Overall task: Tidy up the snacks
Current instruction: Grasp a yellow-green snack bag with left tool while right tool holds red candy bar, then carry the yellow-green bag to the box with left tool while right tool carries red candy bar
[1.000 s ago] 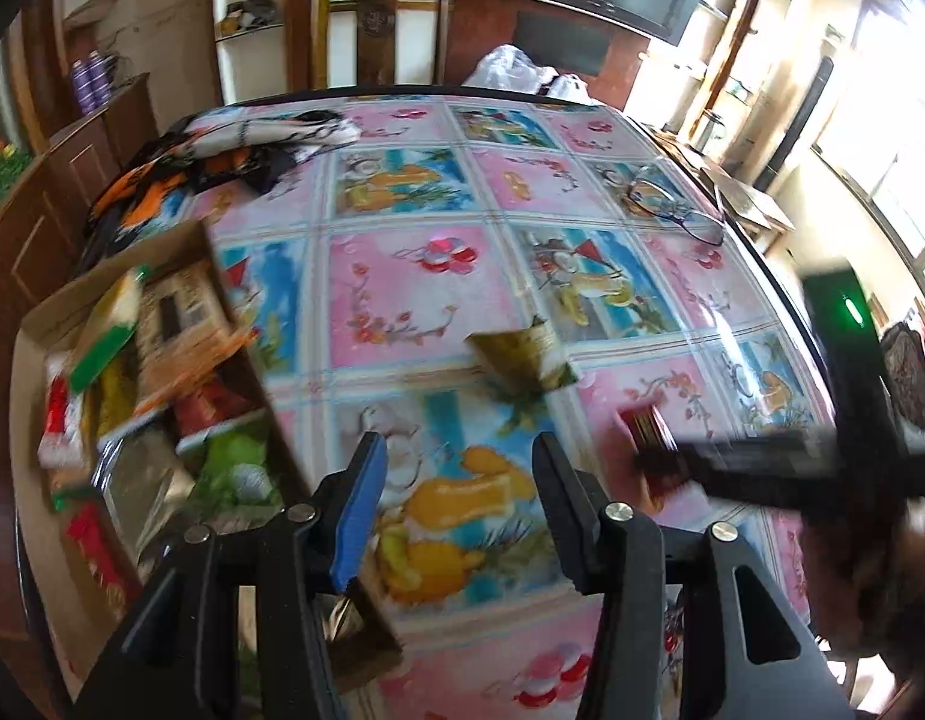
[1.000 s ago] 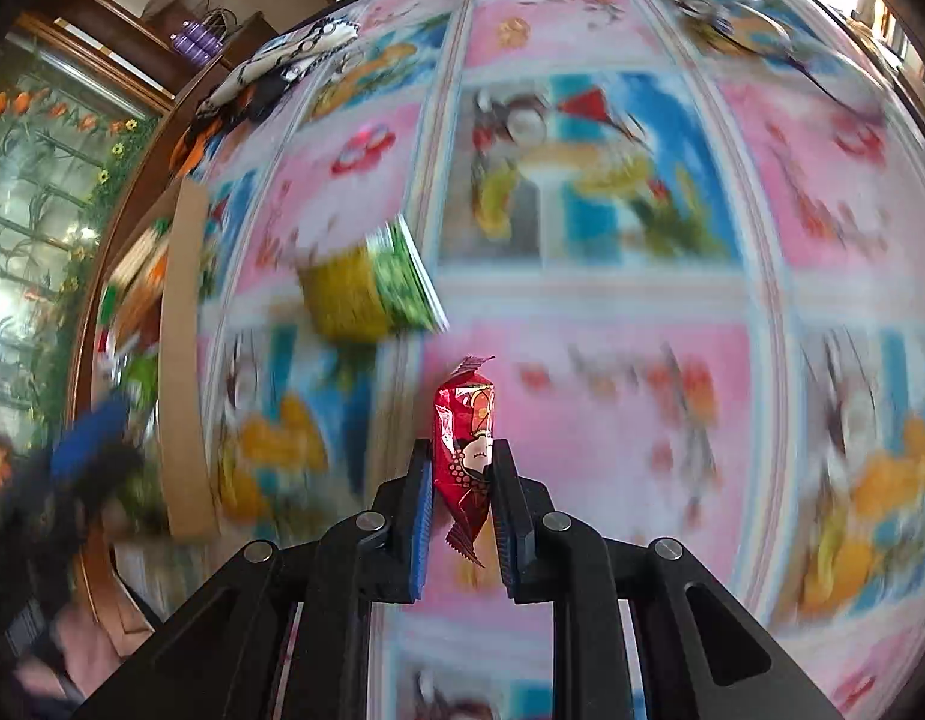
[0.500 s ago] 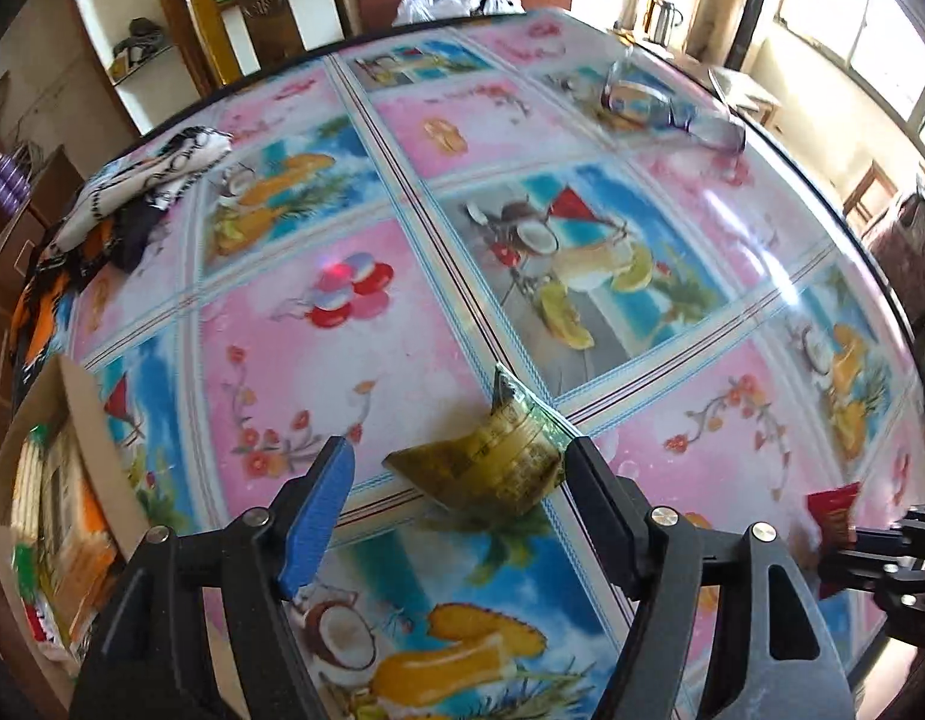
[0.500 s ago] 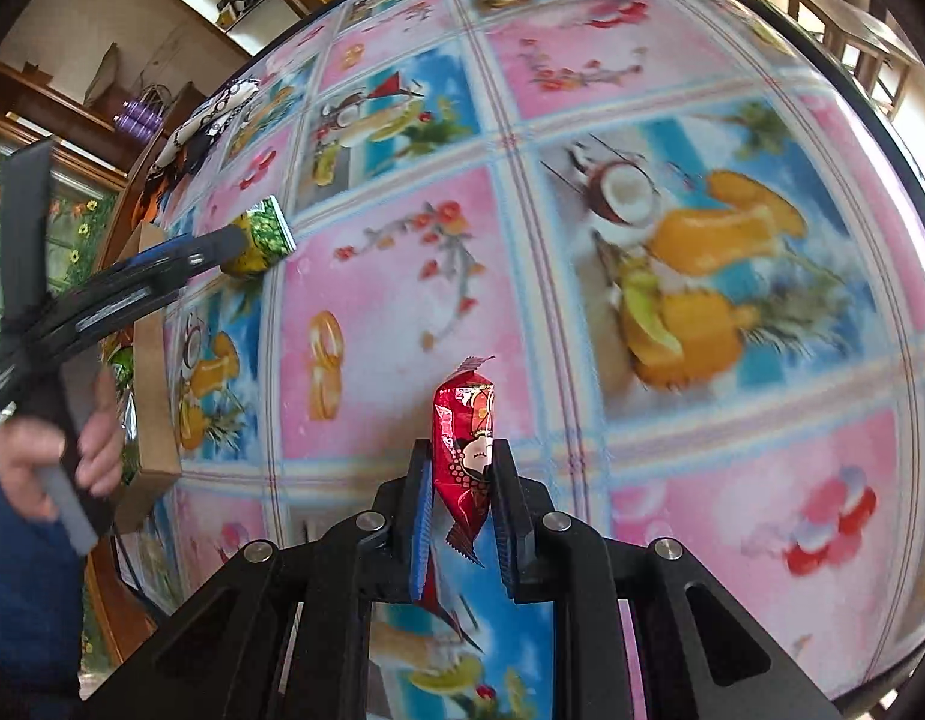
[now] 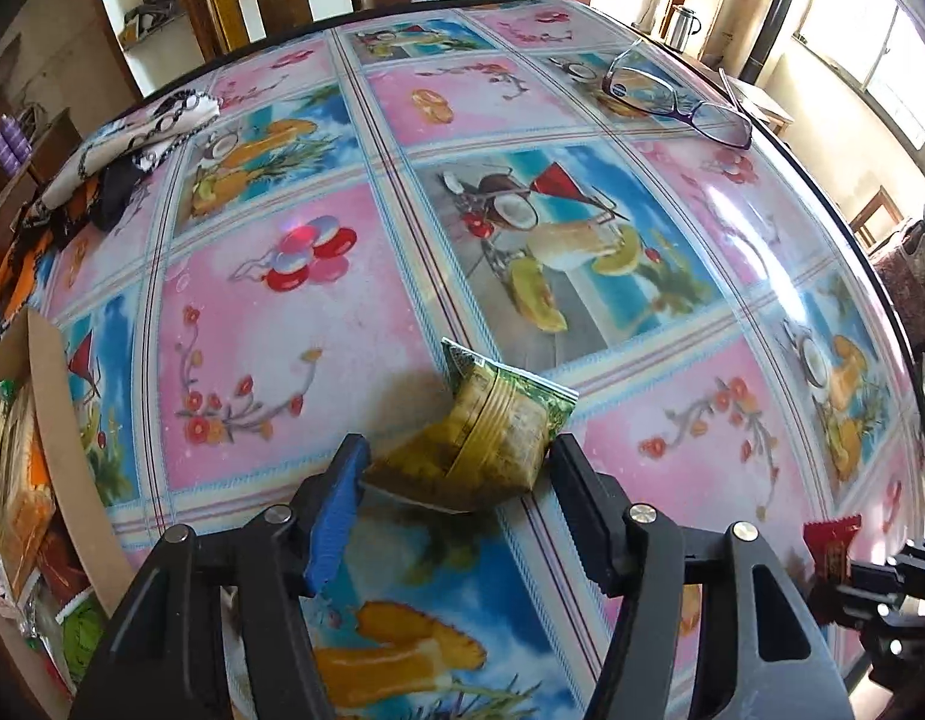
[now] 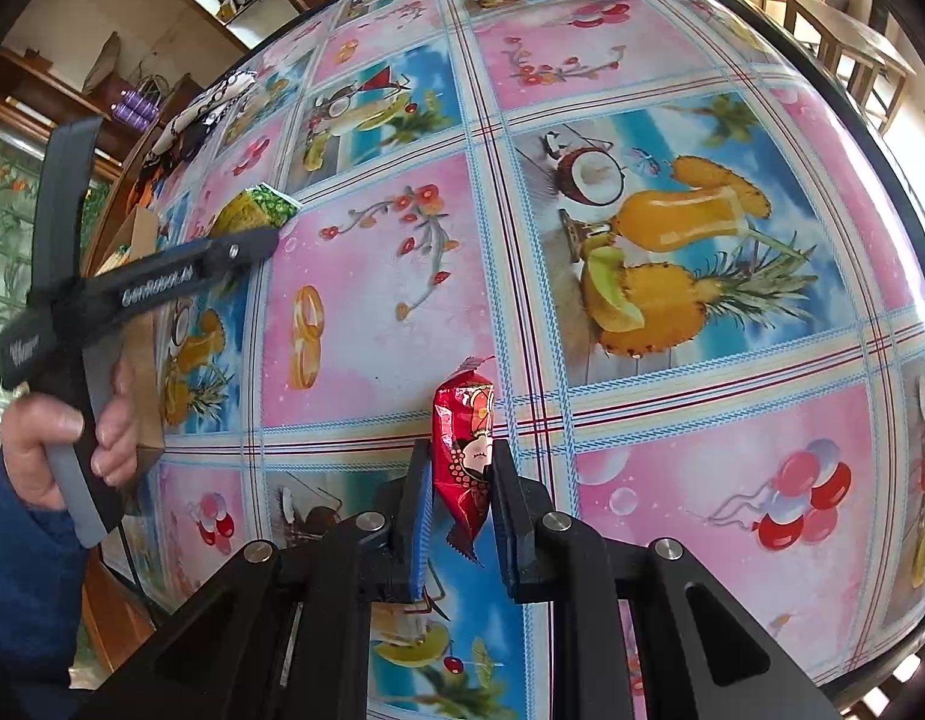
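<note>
Left gripper [image 5: 453, 474] stands half spread astride the green-and-gold snack packet [image 5: 486, 435], which lies on the patterned tablecloth [image 5: 270, 312]; its jaws have just been closing, packet between them, left blue pad at the crumpled corner, right finger [image 5: 573, 480] just beside the far edge, firm grip not confirmed. Right gripper [image 6: 459, 492] is pressed together on a red snack packet [image 6: 465, 450], held upright off the cloth. Judged step: pinching the green packet for the cardboard box [image 5: 48, 408] to the claw's left. Advice: centre the jaws on the packet's fat middle, not the thin seal, and close gently so the contents are not crushed. The left wrist view alone shows the box's contents and the pad contact; the right wrist view alone shows the person's hand [image 6: 66, 444] on the left tool's handle, from the side.
</note>
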Motion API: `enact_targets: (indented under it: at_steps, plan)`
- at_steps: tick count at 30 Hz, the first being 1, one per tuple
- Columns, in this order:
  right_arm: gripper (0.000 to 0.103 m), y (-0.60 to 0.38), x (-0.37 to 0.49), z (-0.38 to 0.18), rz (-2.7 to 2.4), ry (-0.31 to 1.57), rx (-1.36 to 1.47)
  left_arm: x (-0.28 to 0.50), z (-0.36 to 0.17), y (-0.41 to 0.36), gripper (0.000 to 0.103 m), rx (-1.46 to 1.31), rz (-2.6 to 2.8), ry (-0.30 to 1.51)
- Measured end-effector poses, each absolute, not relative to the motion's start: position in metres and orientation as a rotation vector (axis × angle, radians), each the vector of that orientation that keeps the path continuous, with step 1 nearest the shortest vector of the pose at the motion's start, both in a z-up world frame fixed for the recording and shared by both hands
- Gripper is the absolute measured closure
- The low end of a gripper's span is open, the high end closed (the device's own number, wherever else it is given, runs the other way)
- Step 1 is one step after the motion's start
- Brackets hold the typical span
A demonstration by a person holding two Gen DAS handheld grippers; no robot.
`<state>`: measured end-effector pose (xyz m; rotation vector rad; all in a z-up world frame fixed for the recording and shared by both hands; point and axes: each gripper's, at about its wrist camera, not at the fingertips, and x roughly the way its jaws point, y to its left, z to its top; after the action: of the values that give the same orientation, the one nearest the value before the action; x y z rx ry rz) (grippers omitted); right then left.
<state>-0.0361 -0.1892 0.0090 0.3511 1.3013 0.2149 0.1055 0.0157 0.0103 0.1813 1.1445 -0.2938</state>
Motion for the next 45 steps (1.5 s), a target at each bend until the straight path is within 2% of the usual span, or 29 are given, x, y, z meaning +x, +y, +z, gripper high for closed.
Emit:
enact_targets:
  at_steps: [1, 4, 20, 45]
  plan:
    - [0.084, -0.189, -0.036, 0.009, 0.217, 1.299, 0.349, 0.105, 0.011, 0.014, 0.053, 0.185, -0.297, 1.134]
    - [0.084, -0.189, -0.036, 0.008, 0.218, 1.297, 0.354, 0.1, 0.012, 0.013, 0.057, 0.198, -0.292, 1.115]
    - [0.084, -0.171, -0.034, 0.014, 0.255, 1.276, 0.358, 0.019, 0.041, 0.023, 0.058, 0.158, -0.347, 1.044]
    - [0.084, -0.07, -0.021, 0.039, 0.449, 1.231, 0.204, -0.023, 0.092, 0.105, 0.058, 0.115, -0.189, 0.92]
